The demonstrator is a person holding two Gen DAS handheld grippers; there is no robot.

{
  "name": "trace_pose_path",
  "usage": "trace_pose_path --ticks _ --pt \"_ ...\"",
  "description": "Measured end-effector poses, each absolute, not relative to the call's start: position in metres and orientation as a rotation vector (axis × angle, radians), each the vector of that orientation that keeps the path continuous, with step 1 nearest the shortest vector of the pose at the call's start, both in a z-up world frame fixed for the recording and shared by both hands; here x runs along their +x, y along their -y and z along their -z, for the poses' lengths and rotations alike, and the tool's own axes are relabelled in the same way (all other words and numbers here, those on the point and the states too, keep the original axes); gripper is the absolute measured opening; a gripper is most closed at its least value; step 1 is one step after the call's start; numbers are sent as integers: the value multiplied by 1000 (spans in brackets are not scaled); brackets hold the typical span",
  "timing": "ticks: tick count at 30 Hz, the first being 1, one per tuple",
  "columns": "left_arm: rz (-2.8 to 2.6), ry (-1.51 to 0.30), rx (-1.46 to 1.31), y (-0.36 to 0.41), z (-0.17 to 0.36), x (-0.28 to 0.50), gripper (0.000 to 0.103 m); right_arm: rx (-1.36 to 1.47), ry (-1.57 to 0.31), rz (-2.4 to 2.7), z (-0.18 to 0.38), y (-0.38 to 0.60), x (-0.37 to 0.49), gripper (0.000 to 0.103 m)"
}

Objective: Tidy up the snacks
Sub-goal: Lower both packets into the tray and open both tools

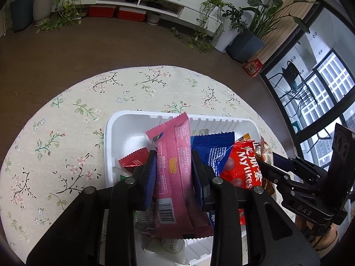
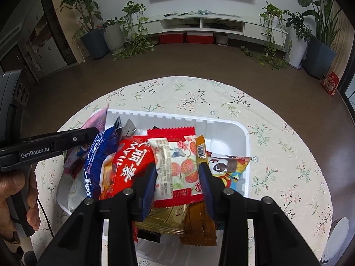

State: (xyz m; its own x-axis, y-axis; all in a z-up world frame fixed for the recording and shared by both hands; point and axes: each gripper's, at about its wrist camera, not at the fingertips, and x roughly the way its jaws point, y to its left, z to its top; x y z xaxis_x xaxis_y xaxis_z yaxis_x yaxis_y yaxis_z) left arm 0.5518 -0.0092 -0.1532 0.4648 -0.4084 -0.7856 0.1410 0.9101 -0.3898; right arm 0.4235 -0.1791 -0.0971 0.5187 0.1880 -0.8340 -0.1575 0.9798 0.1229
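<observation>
A white tray (image 1: 124, 114) (image 2: 221, 122) holds a heap of snack packets. In the left wrist view a long pink packet (image 1: 173, 137) stands tilted between the pads of my left gripper (image 1: 173, 155), which is shut on it; its far end rises above the tray's rim. Beside it lie a blue bag (image 1: 213, 148) and a red Mylikes bag (image 1: 241, 166). In the right wrist view my right gripper (image 2: 177, 168) is shut on a red-edged white packet (image 2: 177, 155) with red fruit printed on it, over the heap. The left gripper (image 2: 93, 132) reaches in from the left.
The tray sits on a round table with a floral cloth (image 1: 66, 133) (image 2: 288, 155). Gold (image 2: 164, 219), brown (image 2: 199, 228) and cartoon-printed (image 2: 226, 166) packets lie under the right gripper. A person's hand (image 2: 13, 190) holds the left tool. Potted plants stand on the floor beyond.
</observation>
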Motion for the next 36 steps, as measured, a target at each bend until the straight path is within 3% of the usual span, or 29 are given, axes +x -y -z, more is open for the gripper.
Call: trace_pose_path --ticks 7,11,16,23,26,30,36 --pt "341 -1035 -284 10 151 550 29 76 -1016 -196 98 187 433 41" --pt "335 -1025 -287 7 151 549 53 128 -1031 -190 98 194 442 41" --pt "340 -1015 -288 6 149 549 53 128 -1046 -193 102 194 444 41" --pt "346 -1005 -290 5 147 546 57 151 -1027 -176 99 201 441 56" --pt "345 -1001 -286 4 147 545 57 155 -1030 -183 100 203 441 56" --pt "336 -996 -275 5 146 543 68 145 -1031 -184 100 202 440 57" --pt "313 -981 -262 2 143 538 75 143 -1021 -177 99 203 438 58"
